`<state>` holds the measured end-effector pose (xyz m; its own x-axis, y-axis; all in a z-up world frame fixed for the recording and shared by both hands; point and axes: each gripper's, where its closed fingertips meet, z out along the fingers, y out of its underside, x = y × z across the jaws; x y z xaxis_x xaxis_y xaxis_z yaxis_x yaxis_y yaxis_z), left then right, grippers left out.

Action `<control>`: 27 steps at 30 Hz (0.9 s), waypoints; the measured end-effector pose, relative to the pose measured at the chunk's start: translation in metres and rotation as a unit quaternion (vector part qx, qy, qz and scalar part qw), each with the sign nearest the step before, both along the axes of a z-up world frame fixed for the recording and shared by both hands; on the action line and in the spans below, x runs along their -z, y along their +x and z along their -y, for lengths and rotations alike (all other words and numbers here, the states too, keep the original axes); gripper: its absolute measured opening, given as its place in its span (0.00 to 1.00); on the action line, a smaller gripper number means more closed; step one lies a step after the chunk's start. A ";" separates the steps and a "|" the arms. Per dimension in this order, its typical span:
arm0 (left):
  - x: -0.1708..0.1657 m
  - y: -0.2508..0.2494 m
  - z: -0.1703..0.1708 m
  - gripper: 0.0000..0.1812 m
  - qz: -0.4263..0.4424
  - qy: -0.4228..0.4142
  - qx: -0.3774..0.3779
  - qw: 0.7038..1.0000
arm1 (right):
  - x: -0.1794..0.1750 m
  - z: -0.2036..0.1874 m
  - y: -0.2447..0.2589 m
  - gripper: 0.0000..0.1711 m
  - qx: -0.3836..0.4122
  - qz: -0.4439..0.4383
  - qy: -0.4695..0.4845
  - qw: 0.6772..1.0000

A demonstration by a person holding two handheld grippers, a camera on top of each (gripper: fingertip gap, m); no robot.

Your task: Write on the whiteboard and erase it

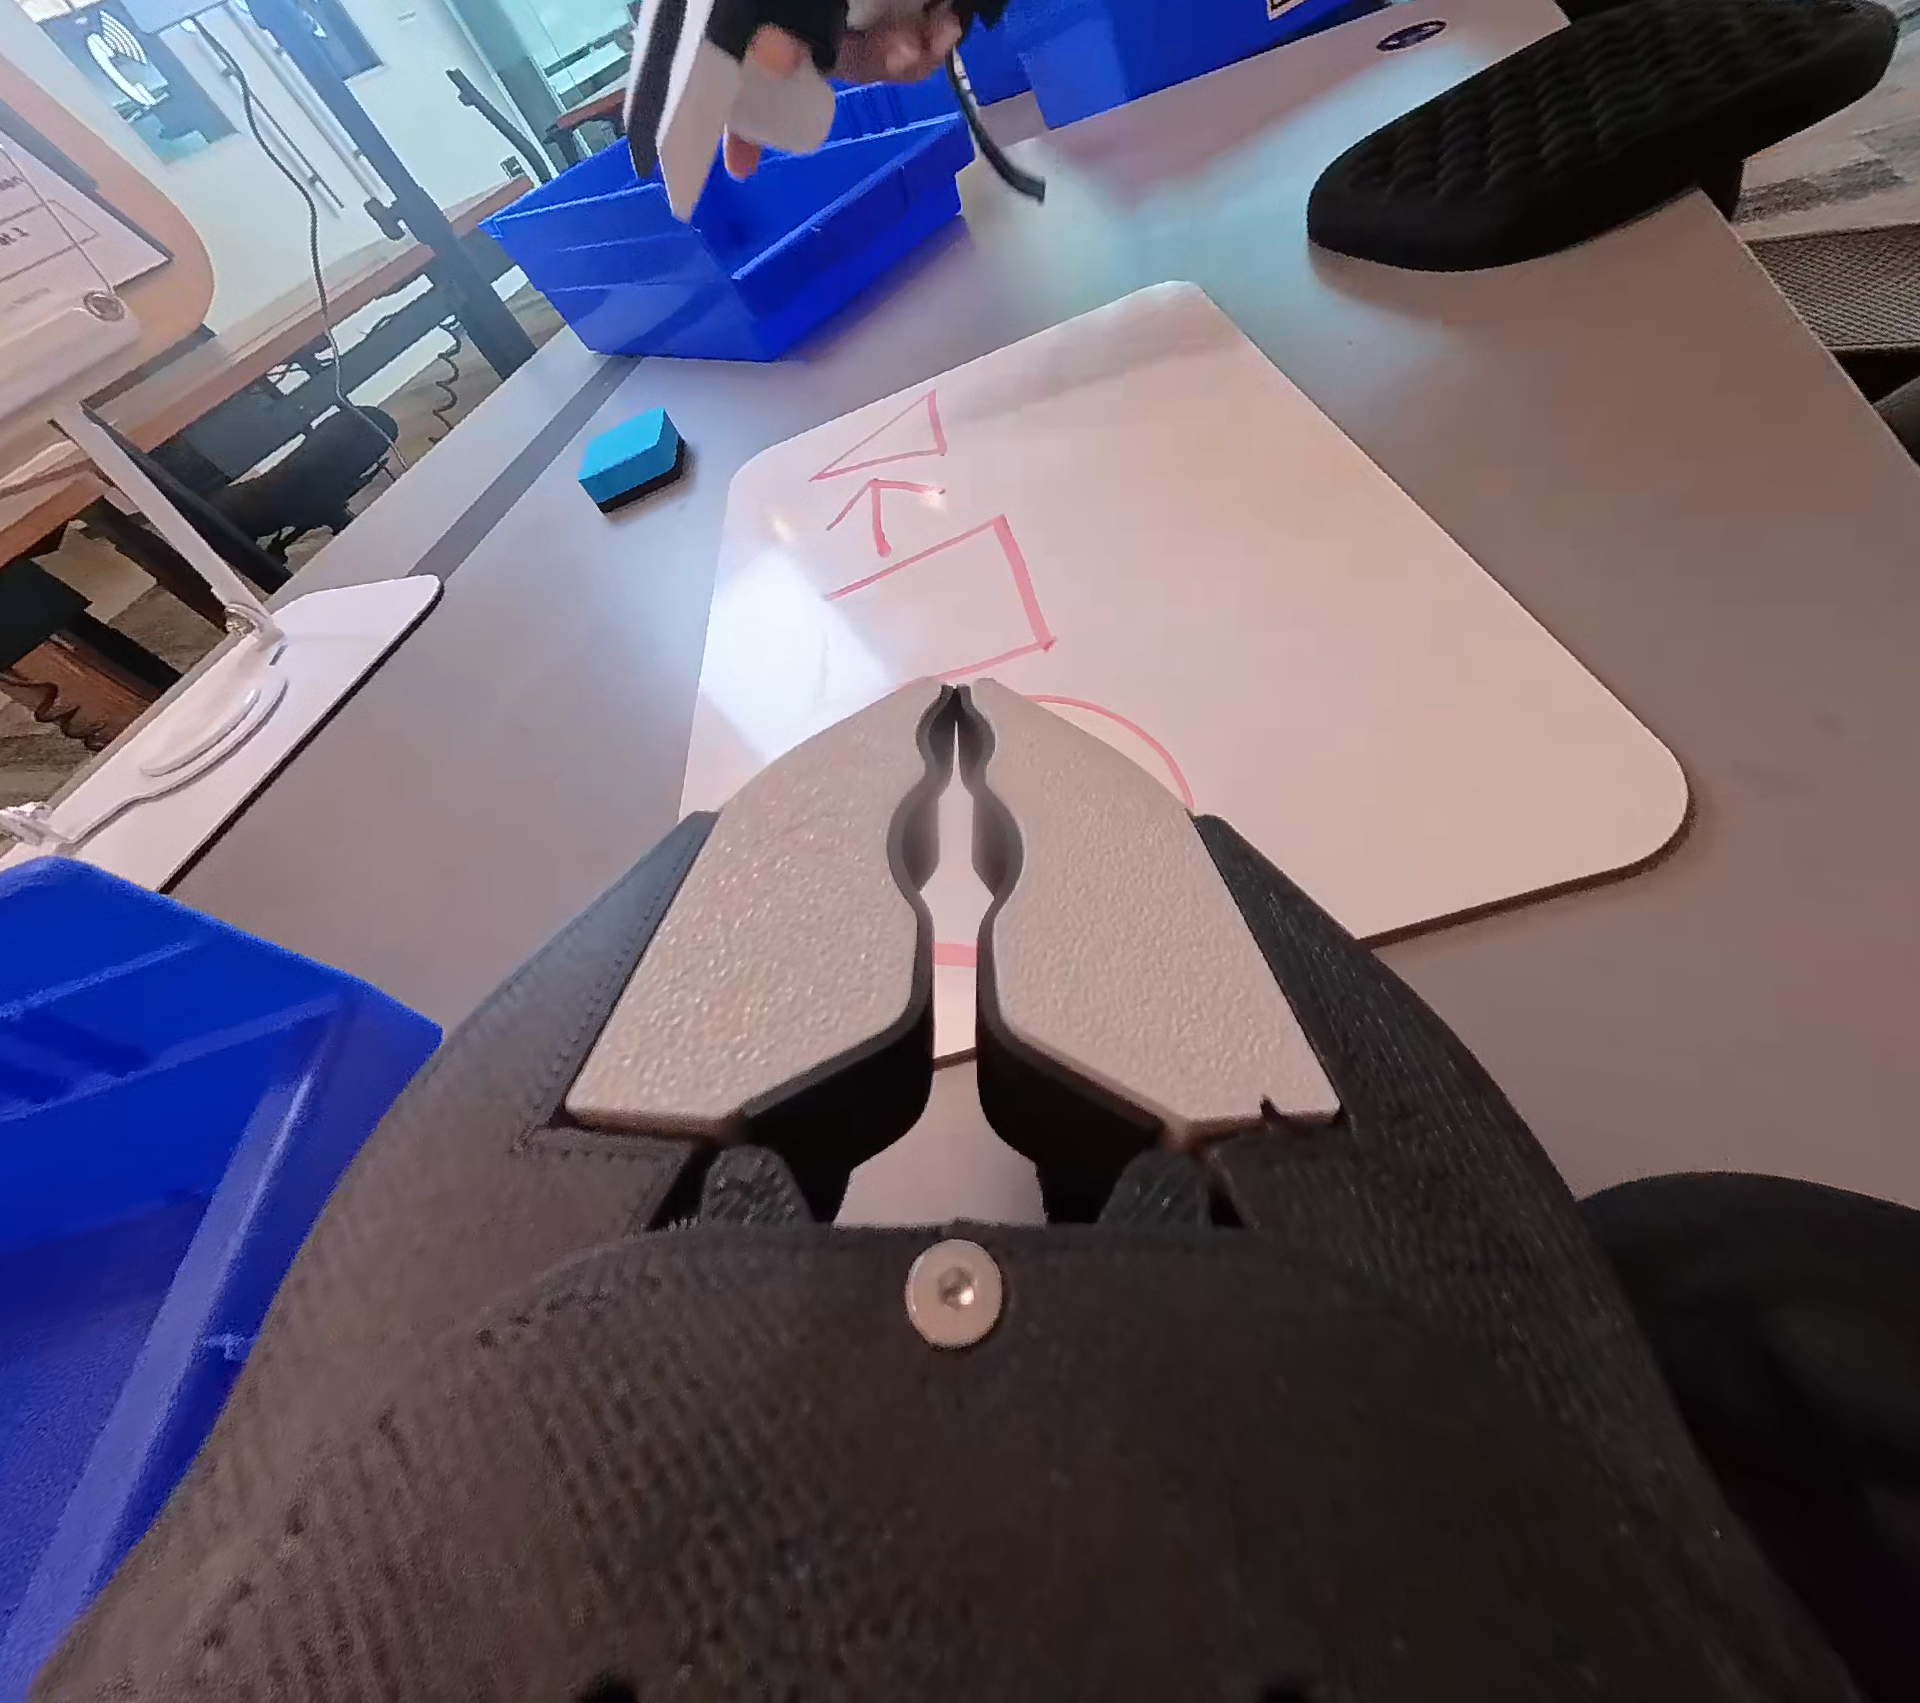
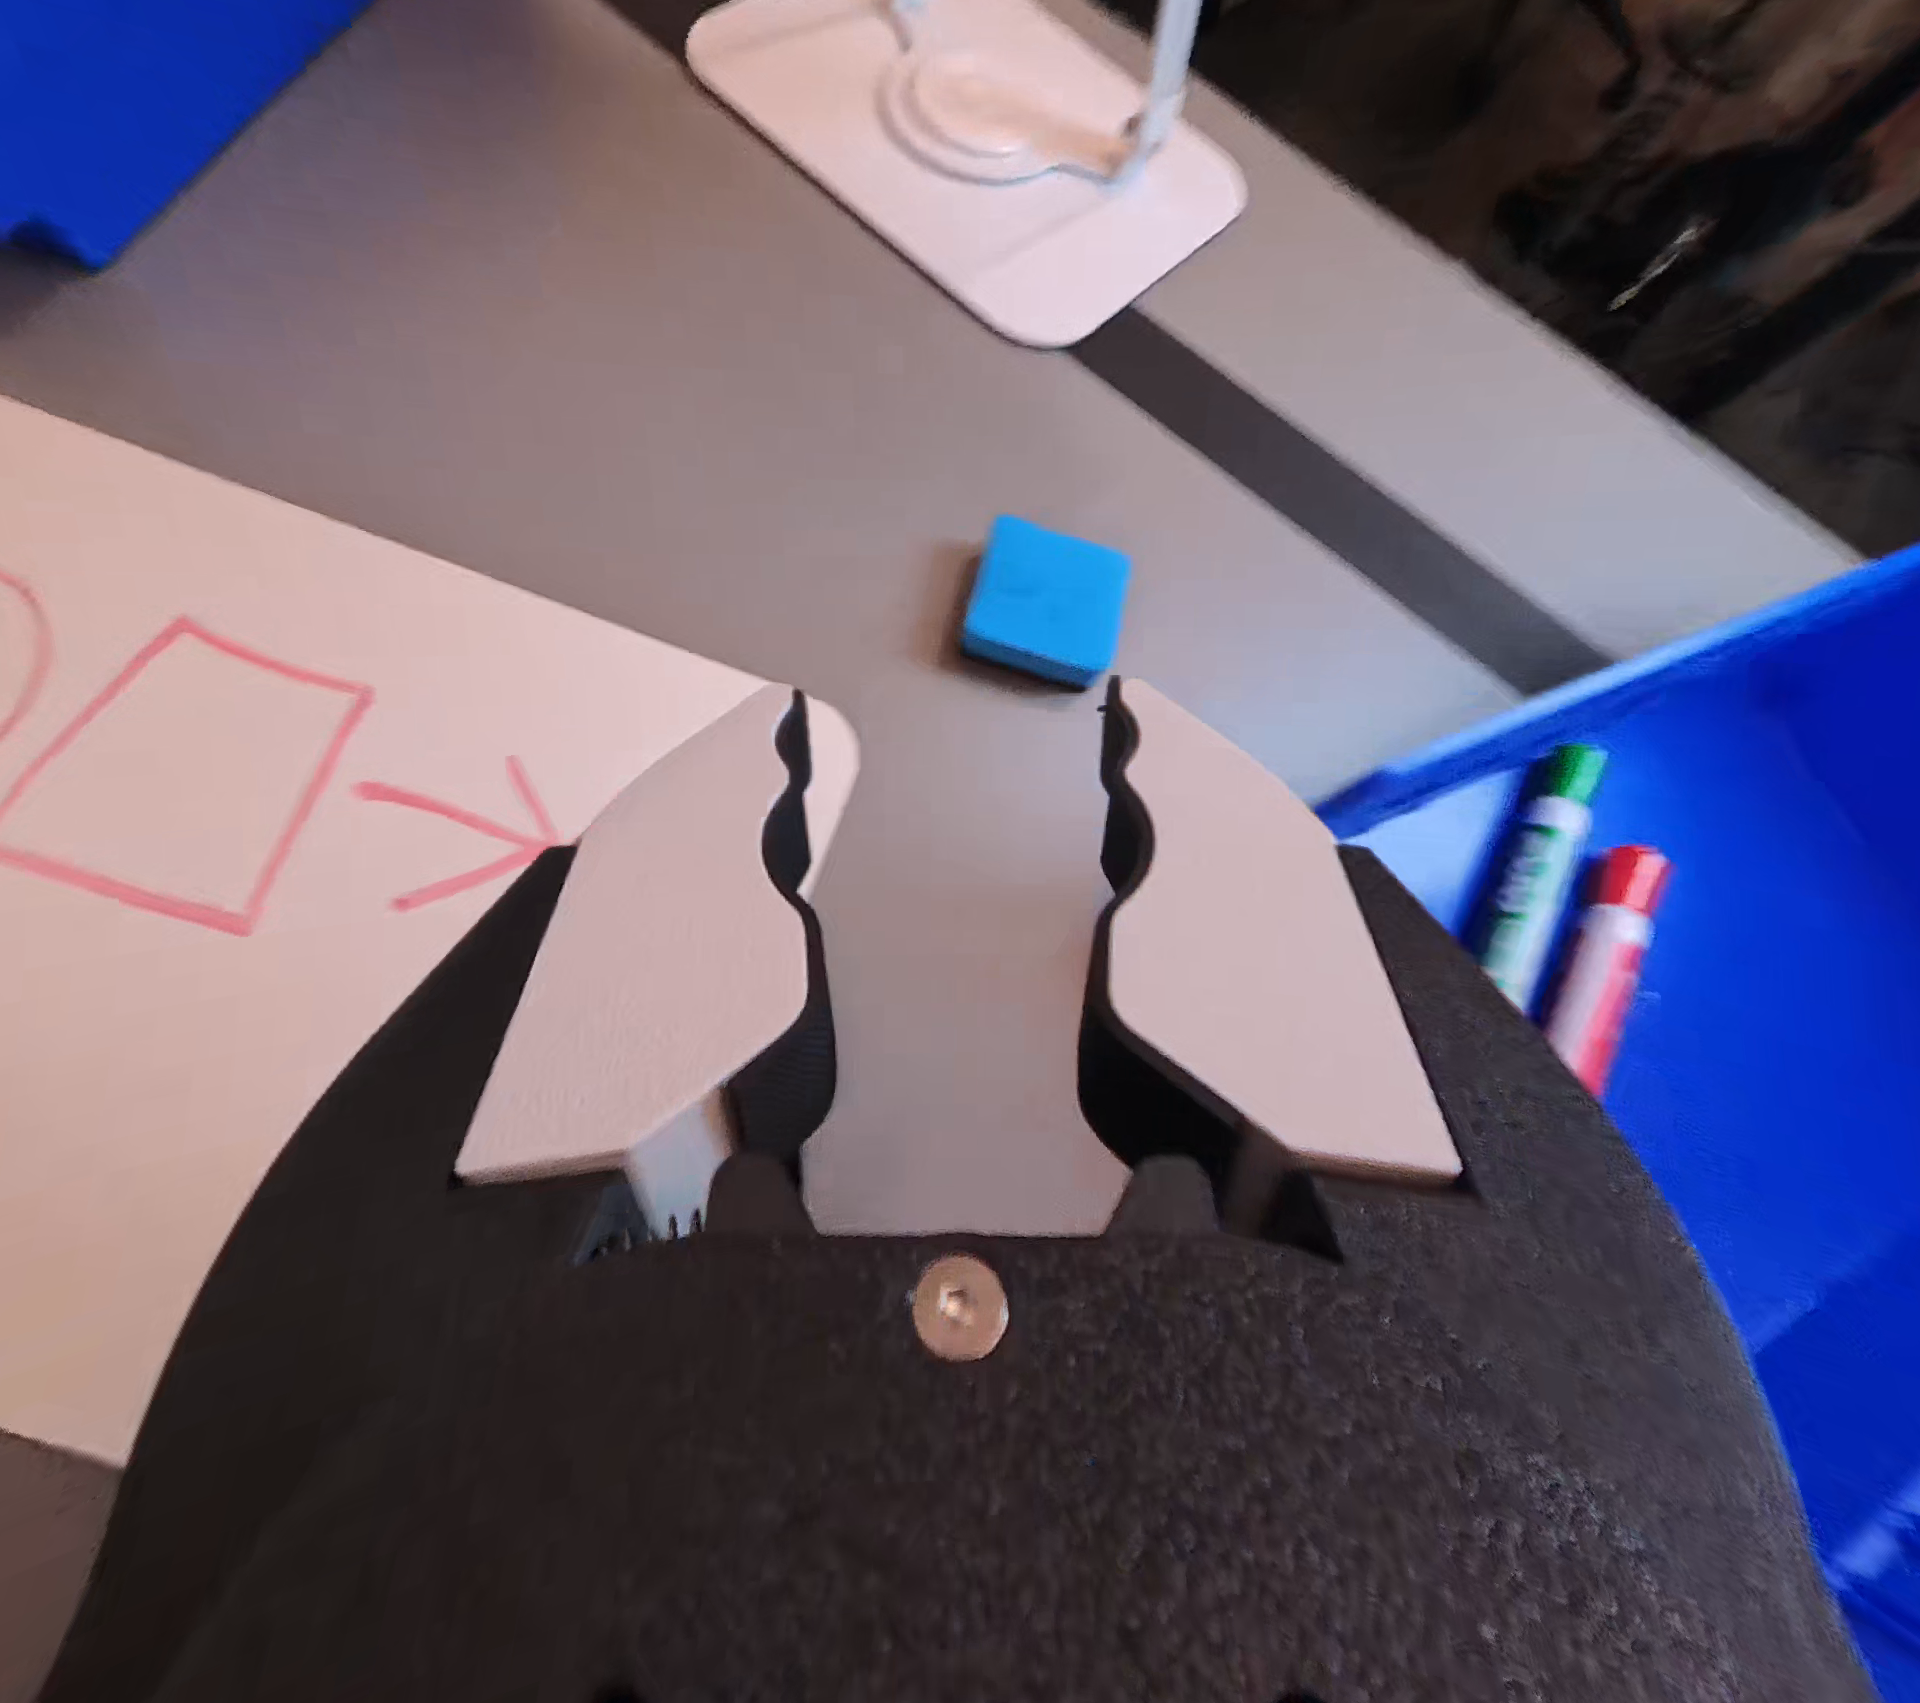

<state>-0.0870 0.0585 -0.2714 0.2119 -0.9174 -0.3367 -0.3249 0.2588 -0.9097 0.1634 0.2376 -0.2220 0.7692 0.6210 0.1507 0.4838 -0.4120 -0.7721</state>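
Observation:
A white whiteboard lies flat on the grey table with red drawn shapes: a triangle, an arrow, a square and part of a circle. It also shows in the right wrist view. My left gripper is shut and empty, low over the board's near edge. A blue eraser with a black base lies on the table left of the board. In the right wrist view the eraser sits just beyond my right gripper, which is open and empty above the table. The right gripper also shows in the left wrist view, held in a hand over a blue bin.
A blue bin at right holds a green-capped marker and a red-capped marker. The same bin stands behind the eraser. Another blue bin is near left. A white lamp base and a black armrest are nearby. Spacing between my two grippers at the tips: around 30 cm. It is some 12 cm from my right tips to the eraser. The left camera catches it too, in the left wrist view.

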 end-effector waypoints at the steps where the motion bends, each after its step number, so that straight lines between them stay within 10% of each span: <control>1: 0.000 -0.001 -0.001 0.00 0.000 0.002 -0.004 1.000 | 0.013 -0.003 -0.009 0.35 0.004 0.004 -0.021 1.000; 11: 0.000 -0.003 0.000 0.00 0.003 -0.010 -0.001 1.000 | 0.094 -0.082 -0.010 0.38 0.147 -0.032 -0.125 0.981; 27: 0.005 -0.002 0.007 0.00 -0.009 -0.020 0.025 0.999 | 0.095 -0.095 -0.016 0.31 0.123 -0.014 -0.126 0.984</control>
